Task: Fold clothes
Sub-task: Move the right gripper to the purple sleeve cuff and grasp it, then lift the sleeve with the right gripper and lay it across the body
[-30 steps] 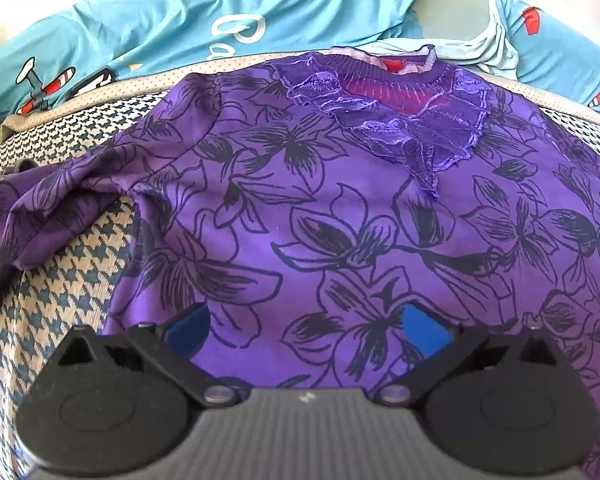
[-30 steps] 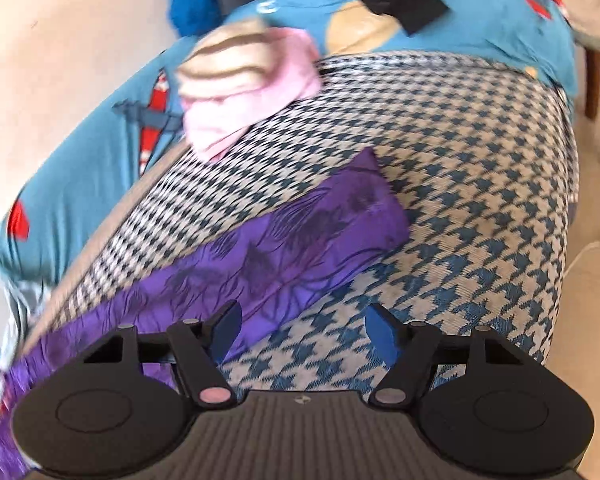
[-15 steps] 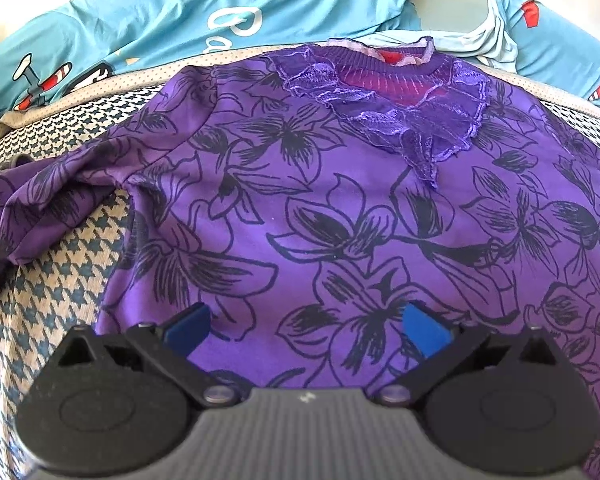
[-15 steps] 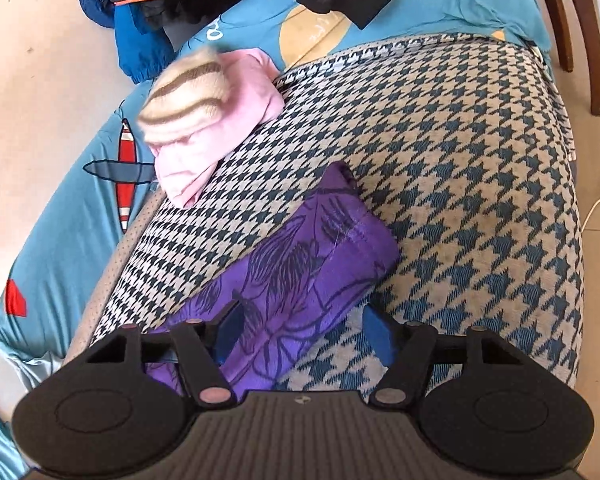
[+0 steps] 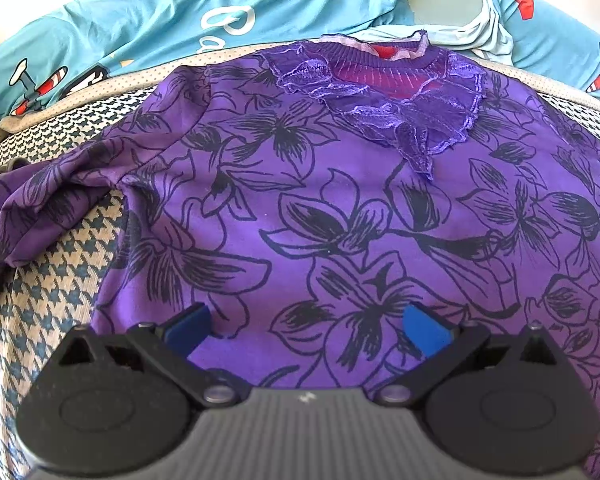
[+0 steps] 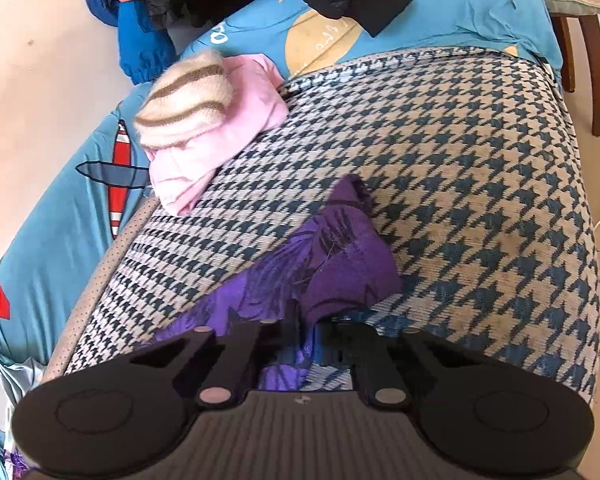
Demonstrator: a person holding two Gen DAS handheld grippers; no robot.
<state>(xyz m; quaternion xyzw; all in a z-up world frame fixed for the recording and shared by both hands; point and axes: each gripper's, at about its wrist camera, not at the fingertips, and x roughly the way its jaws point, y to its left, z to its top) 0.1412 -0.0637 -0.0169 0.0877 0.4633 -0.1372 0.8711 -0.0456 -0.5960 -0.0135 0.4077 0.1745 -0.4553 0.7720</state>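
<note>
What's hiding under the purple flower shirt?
The purple flower shirt lies on a houndstooth blanket, which shows around its edges. Whatever is beneath the shirt's middle is covered, so it can't be seen.

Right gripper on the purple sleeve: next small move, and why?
Probably lift the sleeve and carry it inward over the shirt body. The right gripper looks shut on the sleeve, which lies stretched out on the houndstooth cover. The left gripper hovers open above the flat body.
</note>
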